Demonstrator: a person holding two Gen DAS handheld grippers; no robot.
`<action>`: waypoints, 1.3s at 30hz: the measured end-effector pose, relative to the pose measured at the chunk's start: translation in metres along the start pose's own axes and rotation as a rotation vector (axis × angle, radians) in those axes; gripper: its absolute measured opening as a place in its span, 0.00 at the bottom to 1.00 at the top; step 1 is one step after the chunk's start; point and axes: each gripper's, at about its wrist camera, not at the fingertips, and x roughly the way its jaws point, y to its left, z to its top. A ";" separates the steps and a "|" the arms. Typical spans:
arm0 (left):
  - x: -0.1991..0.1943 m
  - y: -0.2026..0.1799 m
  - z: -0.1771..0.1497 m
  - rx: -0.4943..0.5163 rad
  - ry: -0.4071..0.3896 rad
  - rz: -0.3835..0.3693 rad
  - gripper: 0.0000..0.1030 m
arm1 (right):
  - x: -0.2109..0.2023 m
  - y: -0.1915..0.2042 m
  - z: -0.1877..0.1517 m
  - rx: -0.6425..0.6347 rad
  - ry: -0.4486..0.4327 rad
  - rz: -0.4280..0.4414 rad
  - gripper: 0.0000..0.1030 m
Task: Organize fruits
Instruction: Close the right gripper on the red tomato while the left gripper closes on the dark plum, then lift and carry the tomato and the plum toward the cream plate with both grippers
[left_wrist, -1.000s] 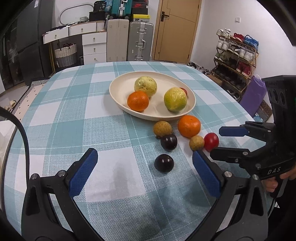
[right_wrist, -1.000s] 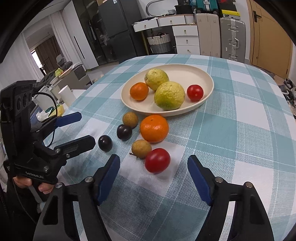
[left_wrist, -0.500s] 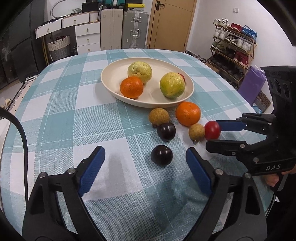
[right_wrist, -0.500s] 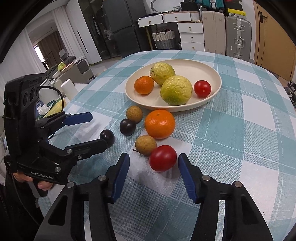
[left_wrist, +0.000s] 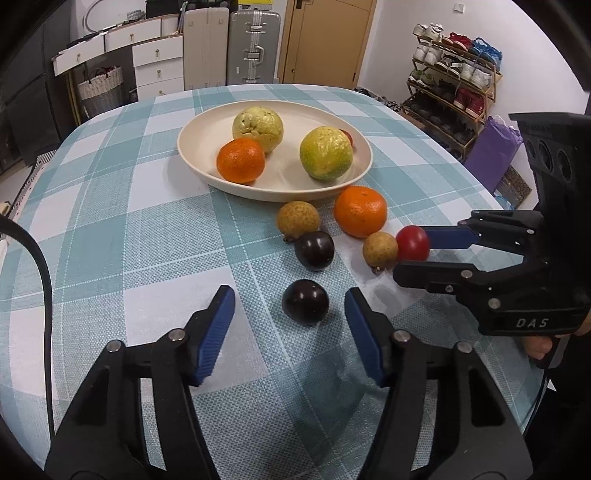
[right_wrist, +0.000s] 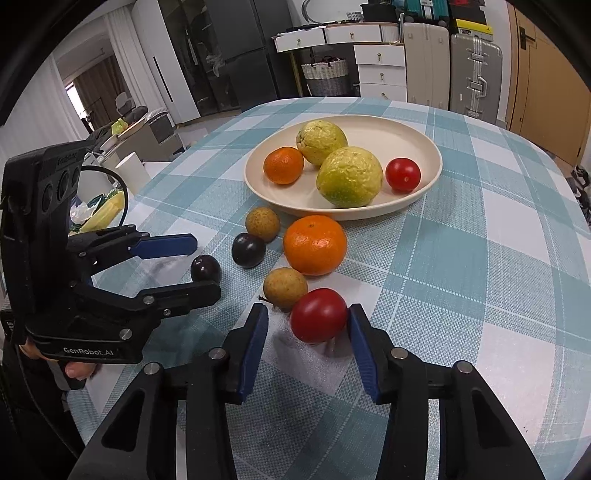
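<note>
Two grippers are working at once over the teal-and-white checked cloth on the tabletop (left_wrist: 110, 229). I am bringing my left gripper (left_wrist: 290, 325) down around a glossy dark plum (left_wrist: 305, 302), round and smooth; its ribbed blue pads (left_wrist: 214, 334) have just been closing, yet clear gaps are showing on both sides, so nothing is clamped. My right gripper (right_wrist: 306, 332) has also just been closing, around a shiny red tomato (right_wrist: 318, 315); the right-hand pad is looking as if it touches the skin while the other is standing off, and I cannot quite tell whether it is pressing.

Loose fruit is lying near the tomato: a rough tan longan (right_wrist: 285, 288) just beside it, a dimpled orange mandarin (right_wrist: 315, 245), a second dark plum (right_wrist: 248, 250) and a second longan (right_wrist: 262, 223). Behind them a shallow, matte cream plate (right_wrist: 428, 147) is holding two bumpy yellow-green guavas (right_wrist: 349, 176), a small mandarin (right_wrist: 283, 165) and a small red tomato (right_wrist: 403, 174).
</note>
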 end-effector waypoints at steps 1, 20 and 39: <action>0.000 -0.001 0.000 0.004 0.000 -0.002 0.52 | 0.000 0.000 0.000 -0.001 -0.001 0.001 0.43; 0.000 0.000 0.001 0.007 0.013 -0.076 0.22 | 0.000 0.001 -0.001 -0.001 -0.010 0.024 0.33; -0.013 0.002 0.008 -0.012 -0.049 -0.077 0.22 | -0.021 -0.008 0.000 0.048 -0.092 0.035 0.28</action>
